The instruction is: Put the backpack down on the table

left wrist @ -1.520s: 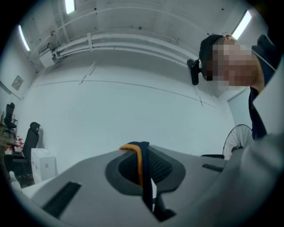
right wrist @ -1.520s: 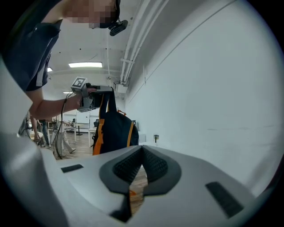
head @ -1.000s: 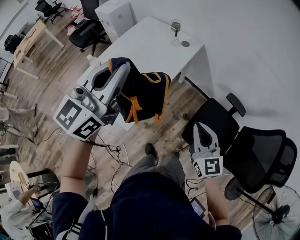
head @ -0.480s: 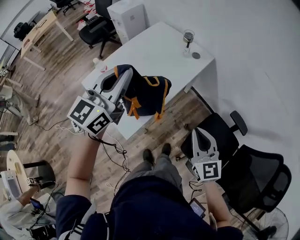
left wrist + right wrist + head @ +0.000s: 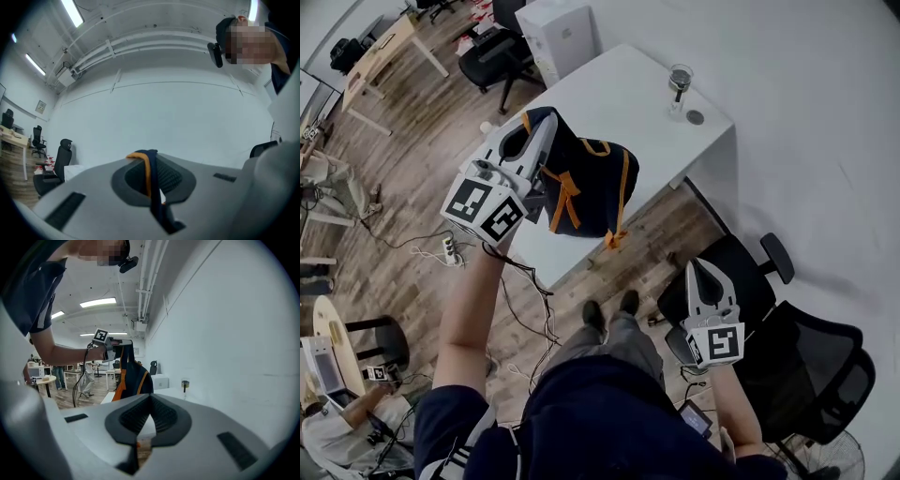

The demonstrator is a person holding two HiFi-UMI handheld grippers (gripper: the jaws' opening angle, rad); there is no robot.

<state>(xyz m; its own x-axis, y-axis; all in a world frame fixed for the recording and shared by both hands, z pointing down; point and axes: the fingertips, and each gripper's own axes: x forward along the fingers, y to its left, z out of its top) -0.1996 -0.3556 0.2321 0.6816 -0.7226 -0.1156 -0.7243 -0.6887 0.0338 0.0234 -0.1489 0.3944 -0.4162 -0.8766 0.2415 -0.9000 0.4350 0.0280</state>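
Pinching the navy, orange-edged strap between closed jaws, the left gripper is hovering over the white table at centre frame. A glass and a small dark disc are standing at the table's upper-right corner, well apart from that gripper. The right gripper, jaws together on nothing, is hanging at lower right above a black office chair. The backpack is dangling just beside and below the left jaws, its long axis running upright, top at the strap.
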